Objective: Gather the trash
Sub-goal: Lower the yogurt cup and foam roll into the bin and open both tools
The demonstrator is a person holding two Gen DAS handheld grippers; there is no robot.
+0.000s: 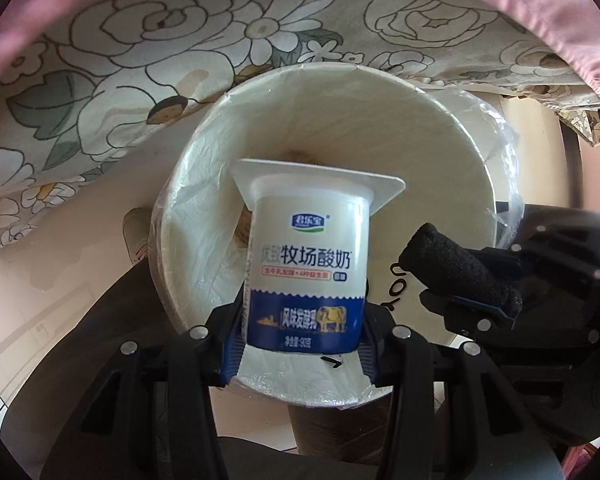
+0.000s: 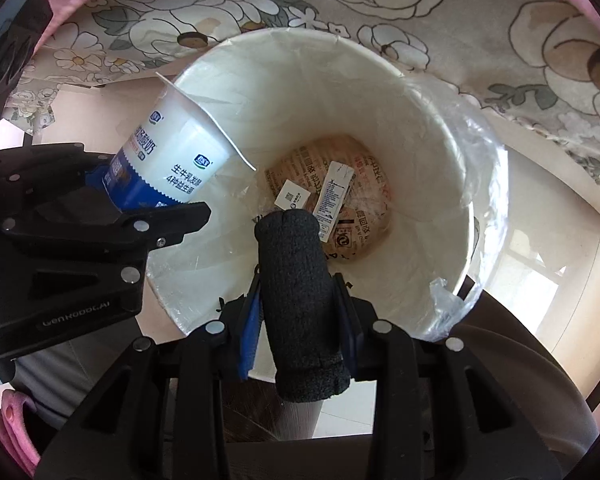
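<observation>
Over on the left, left gripper [image 1: 304,344] clamped on the base of a white-and-blue plastic yogurt cup [image 1: 306,264], tipped mouth-forward, flanged rim poised over the opening of the white round bin lined with clear plastic film [image 1: 204,184]. Centre stage, down in the bin, a crumpled tan printed wrapper [image 2: 364,200] with small white paper tags [image 2: 334,192] lying on it. To the right, right gripper [image 2: 300,312] pinched tight on a dark grey knitted fabric roll [image 2: 300,296], also hanging above the bin's mouth. Floral-print cloth [image 1: 140,40] draped behind the bin. Drop-off step by the look of it, both pieces held over the liner. Next up, probably: opening the left fingers to let the cup fall clear of the rim, then releasing the roll.
</observation>
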